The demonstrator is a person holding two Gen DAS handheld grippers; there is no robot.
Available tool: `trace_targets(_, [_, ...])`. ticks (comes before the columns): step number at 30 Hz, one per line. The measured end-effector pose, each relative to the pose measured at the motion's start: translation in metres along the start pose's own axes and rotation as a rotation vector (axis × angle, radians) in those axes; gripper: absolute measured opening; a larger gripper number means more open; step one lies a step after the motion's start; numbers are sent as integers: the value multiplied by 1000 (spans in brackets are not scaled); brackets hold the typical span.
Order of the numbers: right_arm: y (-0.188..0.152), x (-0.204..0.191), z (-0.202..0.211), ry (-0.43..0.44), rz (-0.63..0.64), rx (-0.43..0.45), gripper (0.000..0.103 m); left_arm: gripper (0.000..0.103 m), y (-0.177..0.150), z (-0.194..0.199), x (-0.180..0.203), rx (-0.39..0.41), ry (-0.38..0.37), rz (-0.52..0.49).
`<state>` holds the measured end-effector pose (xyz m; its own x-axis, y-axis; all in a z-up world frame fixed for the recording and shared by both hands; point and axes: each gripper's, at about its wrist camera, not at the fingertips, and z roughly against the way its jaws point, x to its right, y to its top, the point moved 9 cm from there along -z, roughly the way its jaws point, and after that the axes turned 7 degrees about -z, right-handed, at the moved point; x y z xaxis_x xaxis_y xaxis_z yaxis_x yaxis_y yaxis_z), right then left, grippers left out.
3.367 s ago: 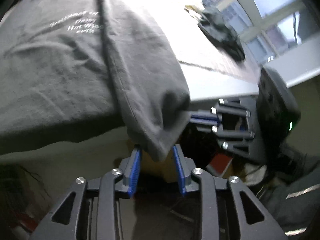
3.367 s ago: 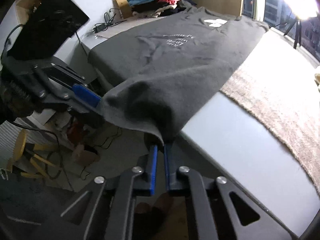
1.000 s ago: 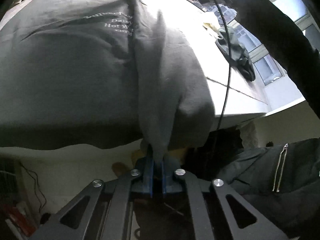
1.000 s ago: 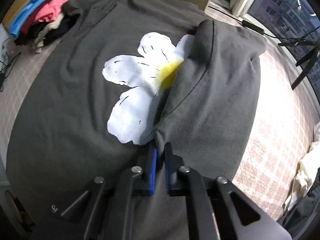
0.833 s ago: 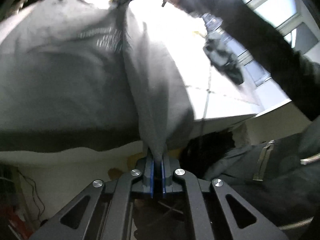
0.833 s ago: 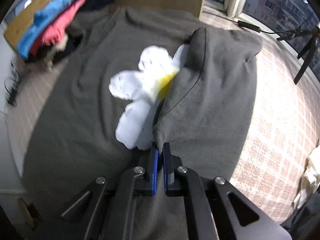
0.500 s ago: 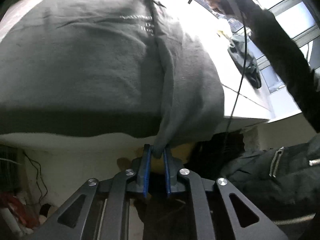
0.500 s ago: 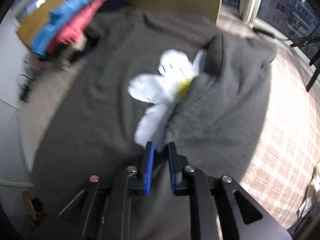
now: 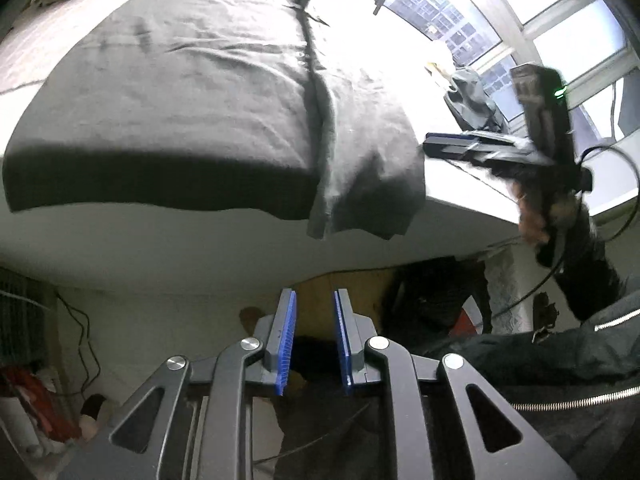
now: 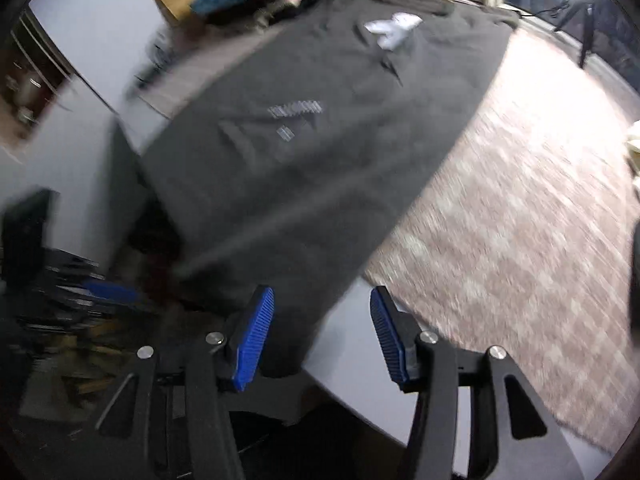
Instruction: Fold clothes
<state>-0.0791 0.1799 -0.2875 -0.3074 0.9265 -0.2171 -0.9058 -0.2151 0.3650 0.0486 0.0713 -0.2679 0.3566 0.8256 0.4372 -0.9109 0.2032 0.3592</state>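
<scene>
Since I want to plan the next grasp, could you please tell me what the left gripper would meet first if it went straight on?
Probably the dark T-shirt: its hanging hem fold lies ahead of the left gripper, whose fingers are opening with nothing between them. Depth is unclear; it might pass below, toward the table edge.

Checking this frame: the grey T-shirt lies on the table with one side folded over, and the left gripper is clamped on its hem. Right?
Not quite. In the left wrist view the left gripper holds nothing: its jaws are opening, below the T-shirt hem. The fold is right.

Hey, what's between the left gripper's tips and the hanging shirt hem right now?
Nothing: in the left wrist view, open air separates the left gripper, jaws opening and empty, from the grey shirt.
</scene>
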Motion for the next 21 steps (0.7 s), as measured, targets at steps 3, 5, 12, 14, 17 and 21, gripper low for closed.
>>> trace_targets(3, [-11, -12, -8, -20, 33, -25, 8, 18, 7, 5, 10, 4, 12, -49])
trace_targets(5, [-17, -13, -7, -64, 70, -65, 8, 18, 17, 14, 16, 17, 30, -89])
trace_targets(12, [39, -13, 140, 109, -22, 92, 8, 18, 96, 68, 33, 106, 89, -257])
trace_targets(14, [84, 1, 198, 103, -30, 198, 8, 19, 132, 85, 37, 138, 109, -314])
trace_targets(17, [158, 24, 257, 77, -6, 332, 8, 20, 195, 100, 45, 181, 143, -389])
trace_targets(21, [254, 66, 277, 20, -9, 430, 8, 20, 287, 69, 58, 182, 102, -461])
